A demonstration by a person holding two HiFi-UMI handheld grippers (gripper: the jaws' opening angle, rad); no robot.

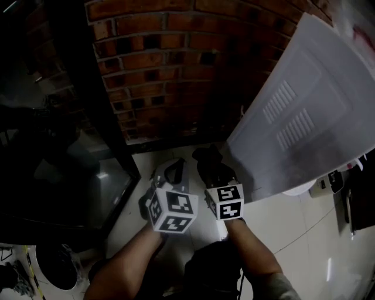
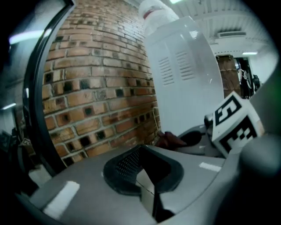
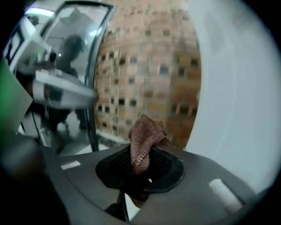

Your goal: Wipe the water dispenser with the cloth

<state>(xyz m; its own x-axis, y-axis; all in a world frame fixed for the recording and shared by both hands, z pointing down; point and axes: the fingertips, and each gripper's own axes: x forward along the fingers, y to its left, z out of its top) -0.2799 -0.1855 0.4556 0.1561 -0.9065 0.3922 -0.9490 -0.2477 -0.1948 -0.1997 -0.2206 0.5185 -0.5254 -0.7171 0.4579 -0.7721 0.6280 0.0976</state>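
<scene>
The dispenser (image 1: 304,105) is the biggest thing here, a tall white cabinet standing on the pale floor (image 1: 275,228) beside the brick wall (image 1: 164,64), ahead of both grippers and to their right, not touched by either. Its near panel is smooth and hard, with two banks of vent slots, and a bottle (image 2: 153,13) sits on top. I judge it heavy, rigid and probably top-heavy, so it wants wiping with flat, moderate pressure, not shoving (the slots will likely snag a loose corner of fabric). The left gripper (image 2: 142,169) has its jaws only narrowly apart, with nothing between them, and it hangs just left of the other. The right gripper (image 3: 140,169) is clamped on the cloth (image 3: 145,136), jaws drawn in partway around it. The cloth is a small brown knitted square, pinched near its middle so that a stitched edge stands up in a peak above the pads, while more of it hangs below them. It looks light, soft and limp, with a grippy weave that should not slip. Bunched like this, though, little flat surface is offered, and a hold nearer one edge would leave more to press on the panel. No brand, label or lettering can be read on the dispenser or the cloth. The only print is the black-and-white square pattern on each gripper's cube (image 1: 227,202), which carries no words.
</scene>
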